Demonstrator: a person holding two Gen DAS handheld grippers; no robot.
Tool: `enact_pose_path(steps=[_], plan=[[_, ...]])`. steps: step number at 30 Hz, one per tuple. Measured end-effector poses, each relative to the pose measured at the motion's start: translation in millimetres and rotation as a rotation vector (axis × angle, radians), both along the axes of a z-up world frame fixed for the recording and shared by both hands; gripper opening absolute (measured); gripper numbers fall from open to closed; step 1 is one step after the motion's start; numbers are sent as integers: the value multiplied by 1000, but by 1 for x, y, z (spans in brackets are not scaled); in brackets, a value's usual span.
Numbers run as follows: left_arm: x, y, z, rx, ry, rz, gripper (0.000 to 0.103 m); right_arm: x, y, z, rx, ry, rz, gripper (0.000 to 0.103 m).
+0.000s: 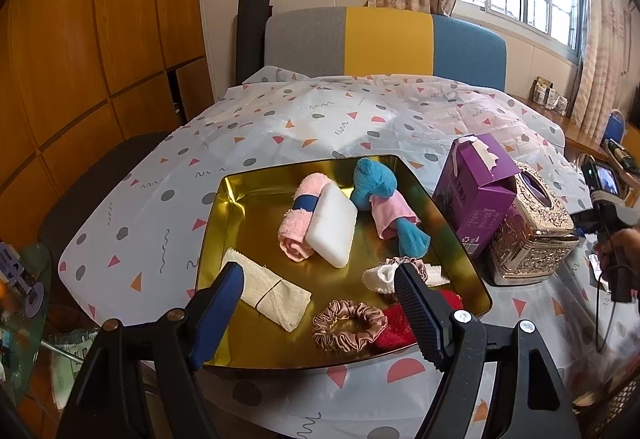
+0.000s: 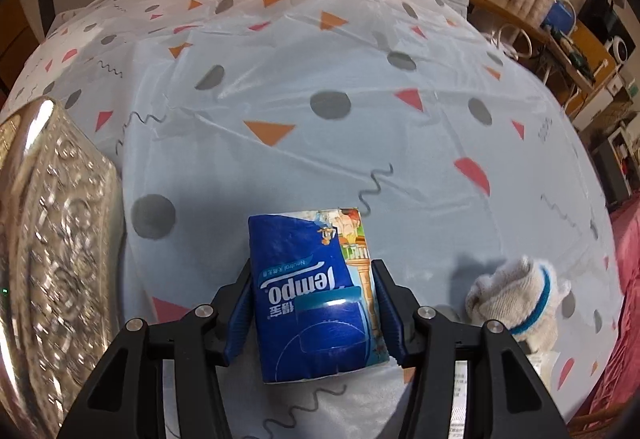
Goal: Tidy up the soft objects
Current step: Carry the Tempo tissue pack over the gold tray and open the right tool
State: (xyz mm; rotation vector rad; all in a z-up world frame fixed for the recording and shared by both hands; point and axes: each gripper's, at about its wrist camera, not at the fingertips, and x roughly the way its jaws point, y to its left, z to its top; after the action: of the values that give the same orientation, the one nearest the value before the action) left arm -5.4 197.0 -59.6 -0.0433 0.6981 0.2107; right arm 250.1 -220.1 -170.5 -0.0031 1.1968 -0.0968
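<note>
Right wrist view: the right gripper [image 2: 314, 303] has its fingers closed against the two long sides of a blue Tempo tissue pack [image 2: 316, 291], which lies between them over the patterned tablecloth [image 2: 320, 71] covering the desk. Whether the pack is lifted or resting on the cloth cannot be told. The pack is judged light and compressible, with a slick plastic wrapper; a firm squeeze across its middle, as shown, should hold it without harm, whereas a grip near a corner would likely let it pivot or slip. A rolled grey sock with a blue band [image 2: 516, 299] lies near the pack on its right, apart from it; an embossed metal tissue box [image 2: 52, 239] stands at the left.

Left wrist view: the left gripper [image 1: 320, 295] hovers with fingers wide apart and empty over the near edge of the gold tray [image 1: 256, 339]. The tray holds a pink rolled towel [image 1: 298, 223] touching a white sponge block [image 1: 332, 231], a blue-and-pink cloth bundle [image 1: 384, 207], a folded beige cloth [image 1: 268, 291], a satin scrunchie [image 1: 348, 325], a red cloth [image 1: 394, 327] and a small white knit piece [image 1: 380, 277]. All appear soft, light and unbreakable. A purple carton [image 1: 476, 195] stands just beside the tray.
</note>
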Motion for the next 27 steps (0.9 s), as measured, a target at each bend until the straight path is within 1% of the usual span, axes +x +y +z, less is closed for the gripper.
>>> enact_pose_path(steps=[5,9,12,17,22,24,27], plan=[[1,0,-2,-1,5,-4,78,14,18,20,-14,-35,34,54],[1,0,-2,0,4,-3,78,24,34,43,-33,-79,72,54],[0,1,-3,0,6,-2,78,31,41,64,-45,-122,91,54],[1,3,-6,-7,14,0,78,35,59,112,-46,-238,152,54],[2,4,-7,-9,16,3,78,28,101,160,-7,-359,263,54],[2,4,-7,-7,16,4,78,19,124,175,15,-398,330,54],[0,5,-6,-6,12,10,78,-2,161,190,47,-430,438,54]])
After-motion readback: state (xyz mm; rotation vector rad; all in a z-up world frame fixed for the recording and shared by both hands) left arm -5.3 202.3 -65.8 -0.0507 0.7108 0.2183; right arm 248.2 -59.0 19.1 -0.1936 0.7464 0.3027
